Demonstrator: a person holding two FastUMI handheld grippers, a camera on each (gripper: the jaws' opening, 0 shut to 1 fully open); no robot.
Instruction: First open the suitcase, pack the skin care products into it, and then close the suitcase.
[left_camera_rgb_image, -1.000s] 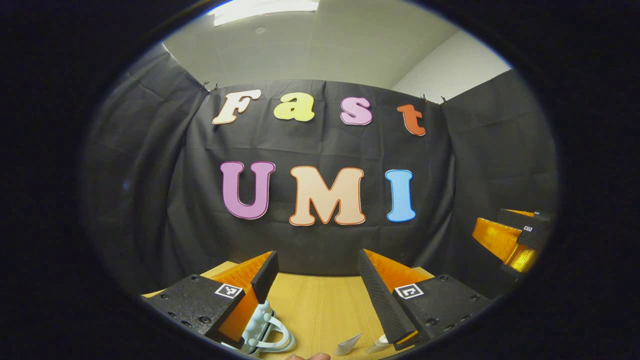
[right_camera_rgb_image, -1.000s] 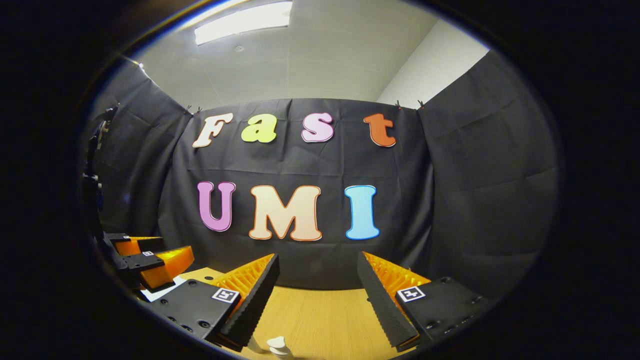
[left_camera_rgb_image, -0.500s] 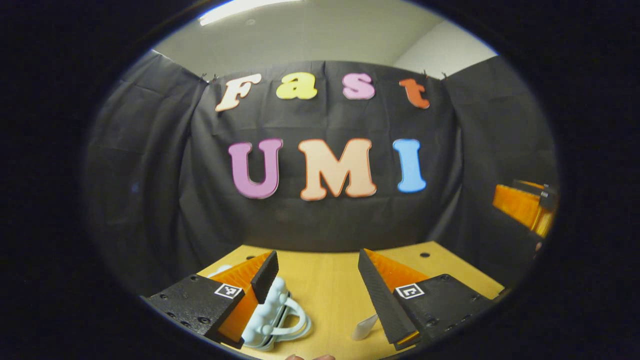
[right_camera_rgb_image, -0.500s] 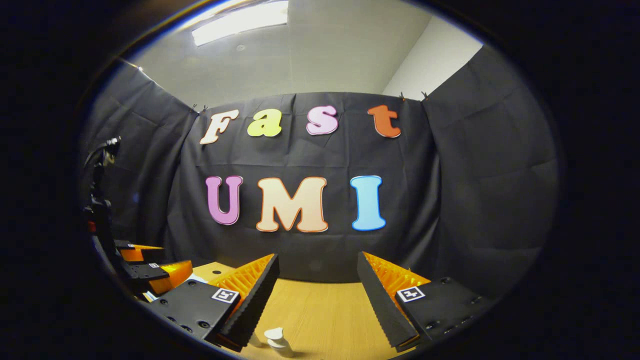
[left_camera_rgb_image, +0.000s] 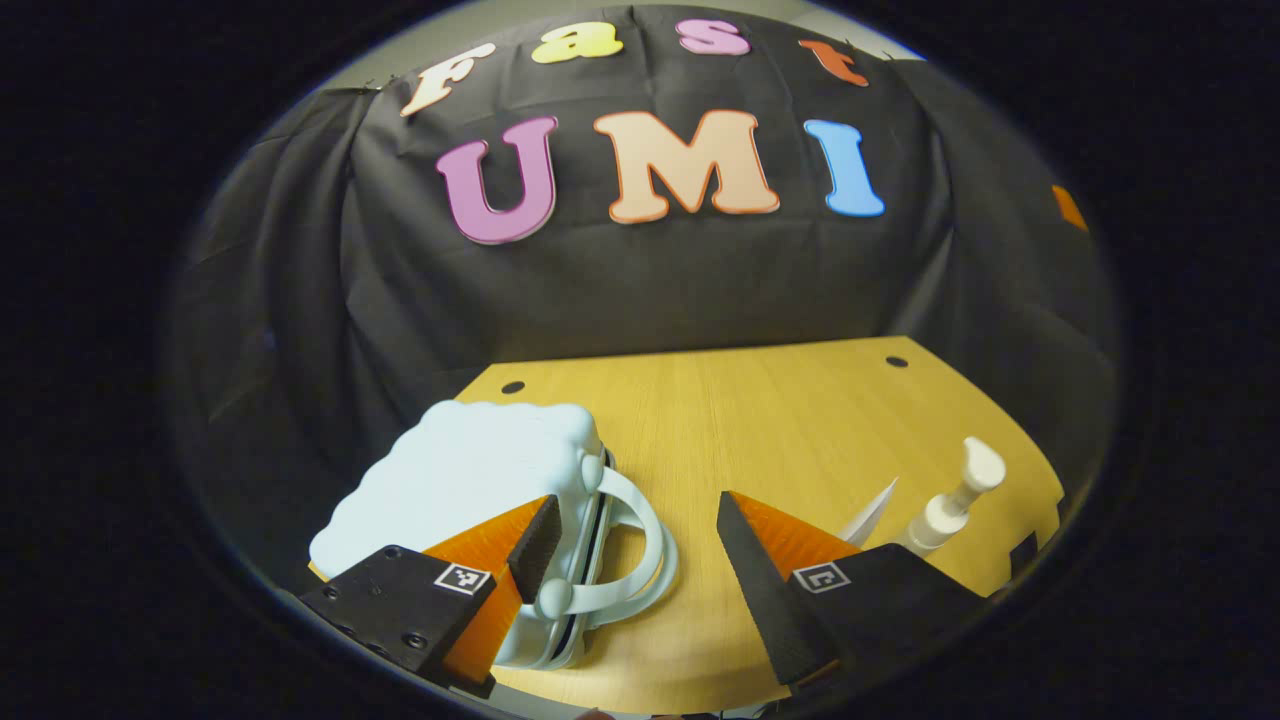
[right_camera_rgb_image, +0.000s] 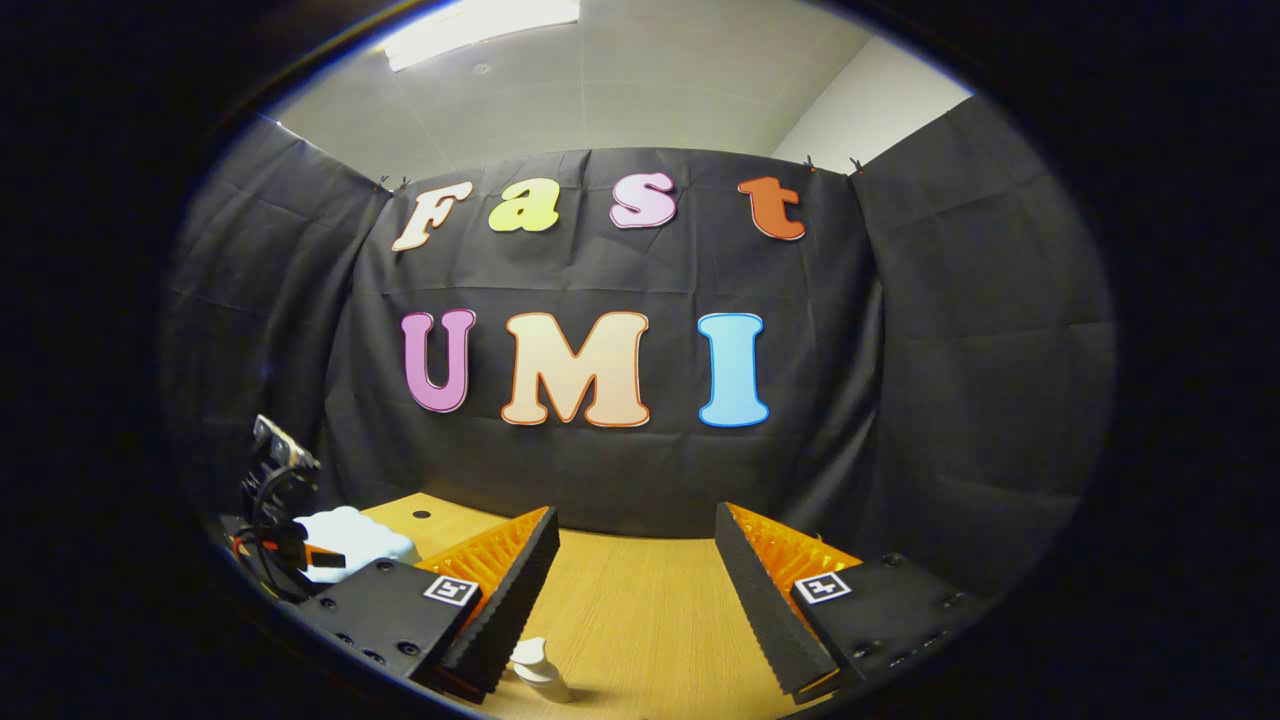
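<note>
My left gripper (left_camera_rgb_image: 632, 545), fingers apart, hangs over the closed suitcase (left_camera_rgb_image: 470, 490) at the bench's (left_camera_rgb_image: 760, 410) left edge, handle (left_camera_rgb_image: 630, 545) between them; my right gripper (right_camera_rgb_image: 632, 580) gapes farther off.

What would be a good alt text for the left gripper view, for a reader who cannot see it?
A closed pale blue suitcase lies on a wooden table, its handle between the open left gripper fingers. A white pump bottle stands to the right.
</note>
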